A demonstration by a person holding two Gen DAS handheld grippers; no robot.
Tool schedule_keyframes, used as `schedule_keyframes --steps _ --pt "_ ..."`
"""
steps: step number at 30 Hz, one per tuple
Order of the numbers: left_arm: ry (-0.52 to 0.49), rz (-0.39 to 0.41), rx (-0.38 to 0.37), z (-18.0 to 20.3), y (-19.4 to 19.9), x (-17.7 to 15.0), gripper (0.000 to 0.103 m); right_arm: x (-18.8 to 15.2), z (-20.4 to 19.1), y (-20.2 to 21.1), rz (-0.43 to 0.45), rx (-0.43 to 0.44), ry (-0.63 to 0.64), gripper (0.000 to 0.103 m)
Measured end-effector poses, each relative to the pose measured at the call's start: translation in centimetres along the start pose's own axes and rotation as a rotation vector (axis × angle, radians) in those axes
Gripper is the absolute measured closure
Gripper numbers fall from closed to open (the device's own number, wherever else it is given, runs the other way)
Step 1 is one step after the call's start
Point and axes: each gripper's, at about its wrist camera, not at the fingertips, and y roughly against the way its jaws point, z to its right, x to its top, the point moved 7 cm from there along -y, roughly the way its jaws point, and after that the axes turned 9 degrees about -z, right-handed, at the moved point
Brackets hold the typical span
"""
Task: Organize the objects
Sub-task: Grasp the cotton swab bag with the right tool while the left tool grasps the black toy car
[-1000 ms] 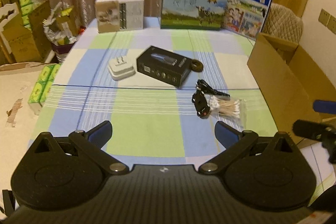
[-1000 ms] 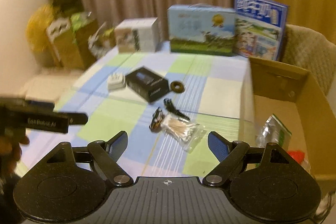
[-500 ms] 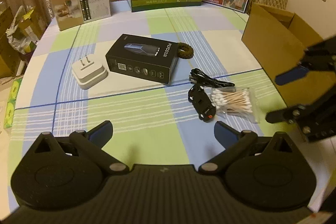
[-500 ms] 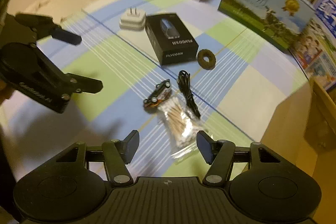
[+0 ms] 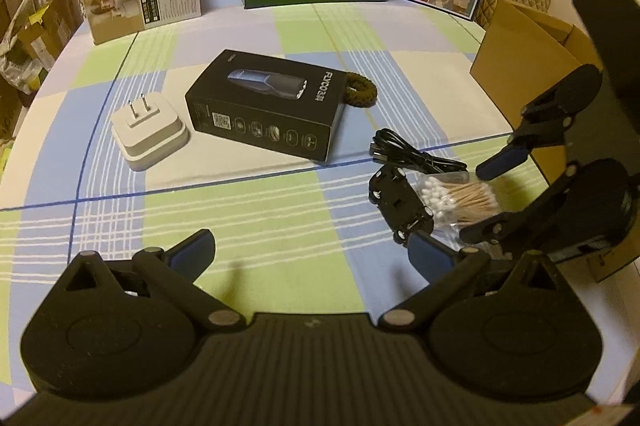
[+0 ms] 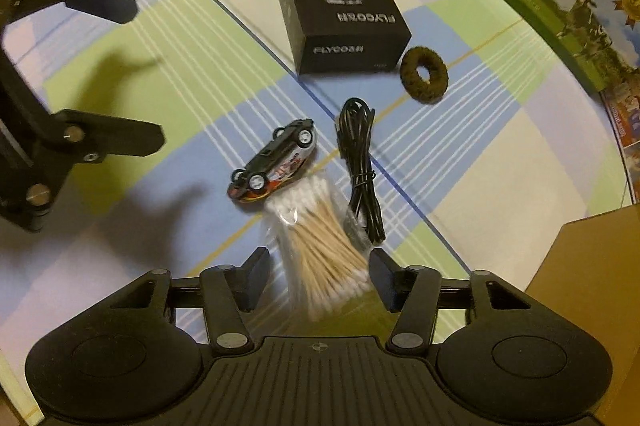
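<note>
Looking forward from the left wrist, the left gripper (image 5: 308,250) hovers low over the near part of a table covered in a blue, green and white checked cloth (image 5: 248,226), its jaws spread wide and holding nothing. Farther off lie a white two-pin plug adapter (image 5: 149,132) at left and a black rectangular shaver box (image 5: 266,110) beside it, with a dark braided ring (image 5: 360,89) touching the box's far right corner. To the right sit a coiled black cable (image 6: 360,162), an overturned black toy car (image 5: 400,204) and a clear bag of wooden cotton swabs (image 5: 460,198), the right gripper (image 5: 452,204) poised over the bag. An open brown cardboard box (image 5: 520,54) stands at the right edge.

From the right wrist, the jaws stand partly open on either side of the swab bag's near end — not yet closed on it, nothing held. The toy car touches the bag's far left corner, and the cable lies just beside its right side.

Risks, as a judgement: the slippery film could slide out of a shallow pinch; closing off-centre could snag the cable or nudge the car; and the left gripper, close by, could collide with the right one.
</note>
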Motion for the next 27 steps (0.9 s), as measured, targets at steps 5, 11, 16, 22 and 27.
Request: schedule_keyframes --steps 5,11,16,22,27 --pt "0.018 -0.004 -0.01 -0.2 -0.4 -0.3 0.005 0.0 0.4 -0.2 -0.003 0.002 -0.039 0.072" --pt "0.043 -0.006 -0.028 0.3 -0.4 -0.5 0.008 -0.8 0.3 1.8 0.048 0.04 -0.177 0.094" --pt "0.054 -0.004 -0.065 1.7 -0.7 0.0 0.013 -2.7 1.4 4.0 0.139 0.06 -0.438 0.095" --pt "0.085 -0.022 -0.122 3.2 -2.2 0.8 0.034 -4.7 2.3 5.1 0.241 0.069 -0.666 0.095" --pt "0.081 -0.036 -0.141 4.2 -3.6 1.4 0.051 -5.9 2.9 4.2 0.288 0.064 -0.708 0.095"
